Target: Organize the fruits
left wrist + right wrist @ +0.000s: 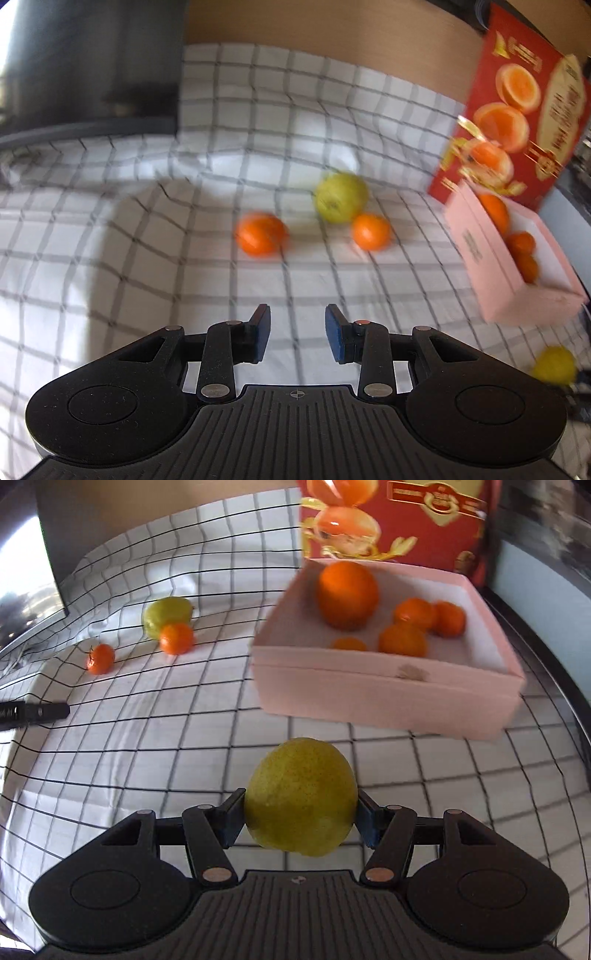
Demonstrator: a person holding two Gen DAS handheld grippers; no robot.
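Pink box (388, 698) ahead of the right gripper (301, 821) already holds five oranges. Right jaws clamp a yellow-green pear (301, 797). Left gripper (297, 332) half open, empty; one pear (341, 197) and two tangerines (261, 233) lie ahead, unsorted.

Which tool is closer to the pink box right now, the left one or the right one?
Right. The right tool, shut on a yellow-green pear, faces the pink box just ahead. The left tool, open and holding nothing, has the box off to its right, farther away.
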